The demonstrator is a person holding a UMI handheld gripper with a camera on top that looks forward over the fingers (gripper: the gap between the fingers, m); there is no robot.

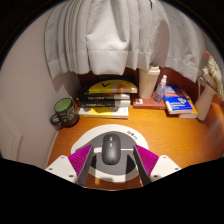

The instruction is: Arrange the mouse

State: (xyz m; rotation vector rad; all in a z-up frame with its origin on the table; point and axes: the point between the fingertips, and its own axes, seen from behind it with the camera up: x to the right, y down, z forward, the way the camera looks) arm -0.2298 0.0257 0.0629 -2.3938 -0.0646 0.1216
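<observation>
Tool (pixel 110 170) first: its two fingers are spread wide, magenta pads (pixel 78 160) facing inward, and the mouse (pixel 110 150) sits right between them. Gaps show on both sides of the mouse, so the pads are not pressing on it; it rests on its own weight.

Under the mouse lies a round white mat (pixel 108 133), and the mouse sits toward the tool side of it, long axis running straight away from the fingers. The mat itself lies on the orange-brown bench (pixel 165 130).

Beyond the mouse, a stack of books (pixel 108 98) stands at the back of the bench, a yellow-and-black cover on top. Left of the mouse and further back, a dark green mug (pixel 64 112) stands upright, near the stack's left end. Right of the stack, a pale bottle (pixel 151 83) stands upright, with what looks like a smaller clear bottle (pixel 161 90) just beside it, and a blue book (pixel 178 101) lies flat to their right. Behind everything, a grey-white curtain (pixel 105 35) hangs down to the bench's back edge.
</observation>
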